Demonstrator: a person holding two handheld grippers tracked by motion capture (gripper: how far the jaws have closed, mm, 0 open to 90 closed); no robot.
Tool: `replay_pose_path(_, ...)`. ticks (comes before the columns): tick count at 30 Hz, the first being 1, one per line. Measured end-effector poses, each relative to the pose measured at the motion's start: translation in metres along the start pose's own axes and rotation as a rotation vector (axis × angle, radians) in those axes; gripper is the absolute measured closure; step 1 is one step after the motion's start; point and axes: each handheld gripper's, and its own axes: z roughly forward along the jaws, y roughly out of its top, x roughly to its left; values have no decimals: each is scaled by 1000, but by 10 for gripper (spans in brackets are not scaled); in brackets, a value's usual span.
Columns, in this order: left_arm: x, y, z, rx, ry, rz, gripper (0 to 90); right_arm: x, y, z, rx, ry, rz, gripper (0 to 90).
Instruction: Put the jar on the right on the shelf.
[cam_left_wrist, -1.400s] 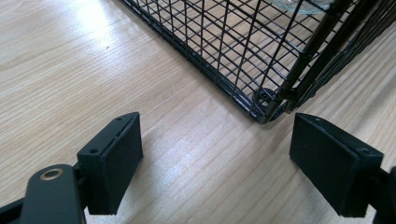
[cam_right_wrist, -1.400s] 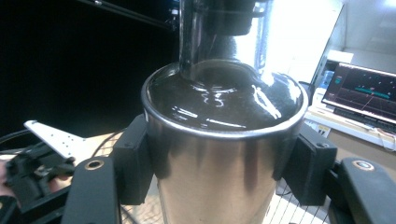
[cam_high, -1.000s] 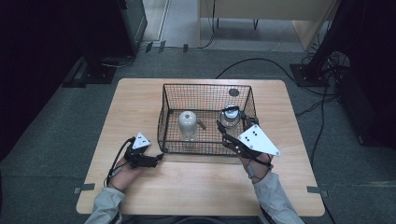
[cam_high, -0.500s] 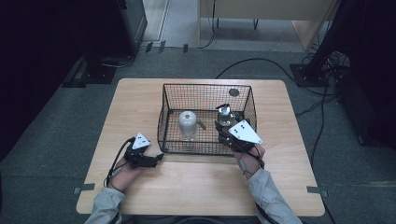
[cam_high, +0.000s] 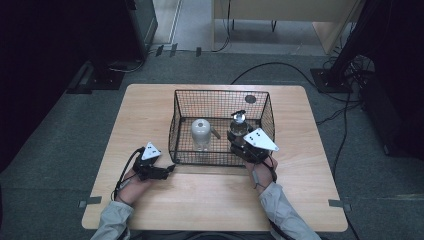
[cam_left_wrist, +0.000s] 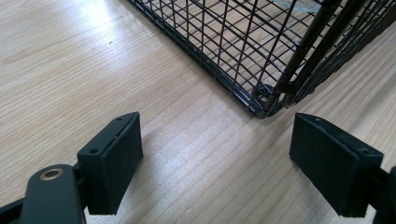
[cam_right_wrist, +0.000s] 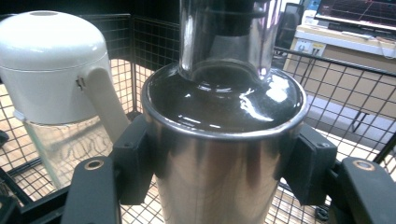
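Standing inside the wire basket (cam_high: 220, 91), toward its right-hand near corner: the steel bottle (cam_high: 239, 127), pinched just below its shoulder between the pads of the right gripper (cam_high: 245, 147), one black pad pressed flat on each flank of the polished wall in the right gripper view (cam_right_wrist: 224, 154). Lower now than a second ago and a little further left, down among the wires instead of above the near rim; over the last half second hardly any further shift. Probably at or close to the basket floor, though cannot tell whether actually resting on it, with the base hidden. Reads as a put-down nearly finished, with only the letting go left. Just beside the bottle, apart from it: a white-capped glass jar (cam_high: 201, 131), upright, its spout arm angled toward the bottle. Outside the basket, at its near left corner (cam_left_wrist: 266, 100): the left gripper (cam_high: 167, 170), lying on the table exactly as before, jaws spread and nothing between them but bare wood. Underneath, a pale wooden table (cam_high: 300, 200) with a small dark disc (cam_high: 250, 99) near the far edge. Around it, grey carpet, black cables (cam_high: 270, 67) snaking across the floor, dark equipment at both sides, tape marks (cam_high: 84, 203) by the near corners.
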Motion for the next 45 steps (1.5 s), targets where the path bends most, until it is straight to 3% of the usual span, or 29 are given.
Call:
replay_pose_path(17,0,0,0,0,0,0,174,-13,3,3,50,25,79,349)
replay_pose_path(25,0,0,0,-1,0,0,175,-13,2,4,61,18,80,324)
replay_pose_path(33,0,0,0,-1,0,0,174,-13,3,3,67,7,52,312)
replay_pose_path(36,0,0,0,-1,0,0,174,-15,2,2,75,11,70,301)
replay_pose_path(45,0,0,0,-1,1,0,174,-15,6,-3,113,19,22,258)
